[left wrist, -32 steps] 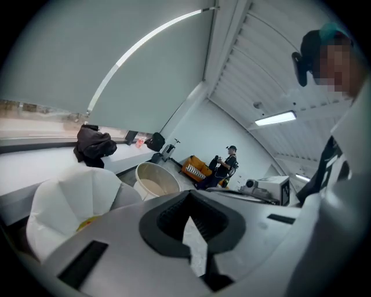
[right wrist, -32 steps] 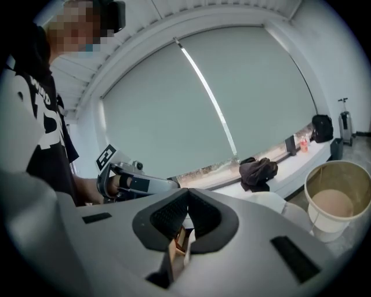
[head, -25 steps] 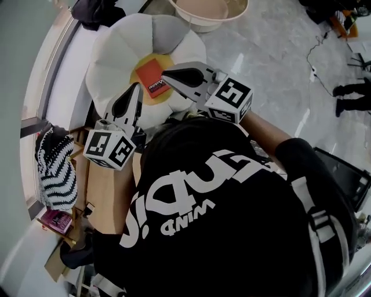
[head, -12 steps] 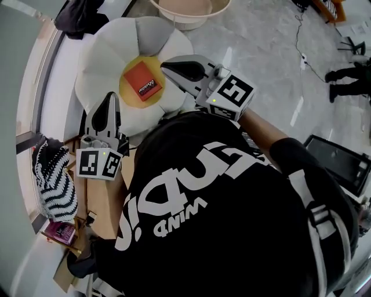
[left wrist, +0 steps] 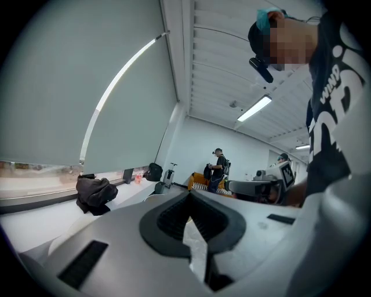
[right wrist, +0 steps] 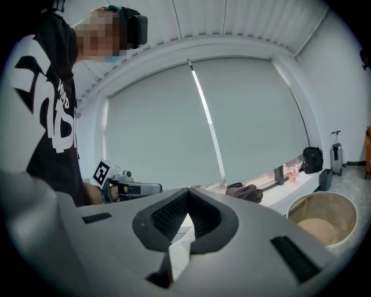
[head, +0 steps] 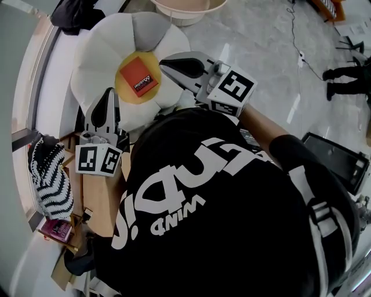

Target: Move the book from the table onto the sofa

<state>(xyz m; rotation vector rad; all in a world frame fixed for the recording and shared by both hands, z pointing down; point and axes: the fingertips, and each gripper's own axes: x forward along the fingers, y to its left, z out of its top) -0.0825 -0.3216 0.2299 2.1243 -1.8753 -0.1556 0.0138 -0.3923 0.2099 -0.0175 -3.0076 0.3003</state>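
A red book [head: 138,77] lies flat on the yellow centre of the white flower-shaped sofa cushion [head: 104,40]. My left gripper [head: 108,91] is shut with nothing in it, its tip just left of and below the book, over the cushion's near petals. My right gripper [head: 163,62] is shut as well and holds nothing; its tip hangs just right of the book without touching it. In the left gripper view the left gripper [left wrist: 188,194] shows closed jaws, and the right gripper view shows the right gripper [right wrist: 188,206] the same way.
A wooden table [head: 101,197] stands under my left arm, with a black-and-white striped object [head: 51,180] and a pink box [head: 55,228] beside it. A beige basin [head: 188,8] sits beyond the cushion, and a dark garment [head: 72,14] lies on the window ledge. A black case [head: 339,159] rests on the floor at right.
The right gripper has drawn back from the book's right edge. The left gripper has rolled upright and now sits farther from the book. The book lies still on the cushion.
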